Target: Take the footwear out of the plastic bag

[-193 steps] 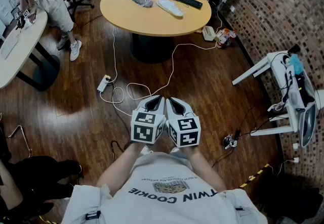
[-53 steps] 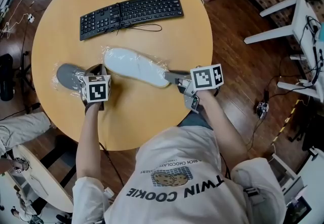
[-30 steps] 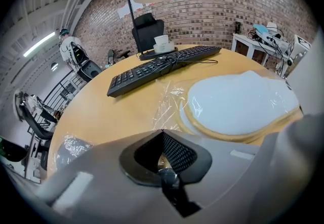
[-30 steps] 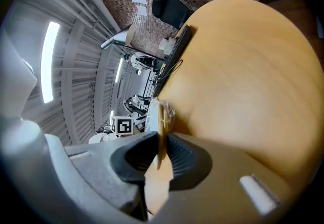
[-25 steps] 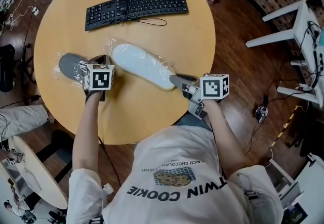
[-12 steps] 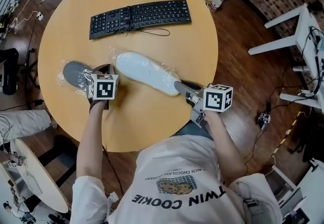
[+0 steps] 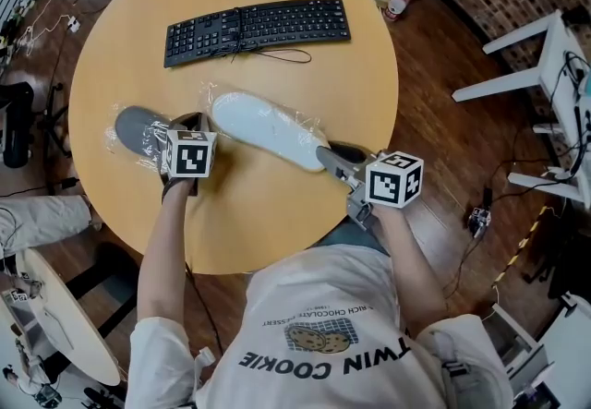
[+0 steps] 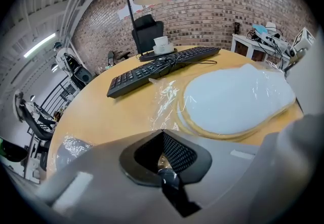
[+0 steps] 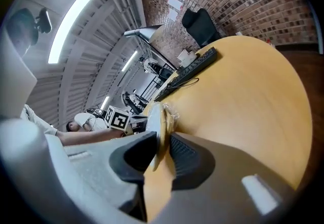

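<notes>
1. the white slipper (image 7: 263,126) lies sole up in the middle of the round counter (image 7: 259,222), sealed in a clear bag (image 7: 211,95). a grey slipper (image 7: 134,126) in its own film sits just left of it, and a keyboard (image 7: 259,27) lies well apart toward the top of the frame.
2. the right gripper (image 7: 325,155) is at the slipper's lower-right end. its jaws stand narrow, clamped across the thin tan-rimmed edge of the sole, film and all.
3. the left gripper (image 7: 189,121) is down between the two slippers. its jaws are together, with a shiny scrap of film (image 8: 164,165) pinched between them. whose bag that film belongs to, i cannot tell.
4. handling, as a judgement: the slipper looks light, flat and bendy, likely foam. it would flex rather than break, and a grip on the sole edge should hold it.
5. the bag looks thin, slick and crinkly. it will stretch and slide over the sole, so a pinch on loose film is safer than one on film pulled tight.
6. best holds: keep the heel edge pinned with one gripper. take slack film near the toe with the other, where it stands off the slipper.
7. risk: clamping slipper and film together at the heel may trap the bag rather than free it.
</notes>
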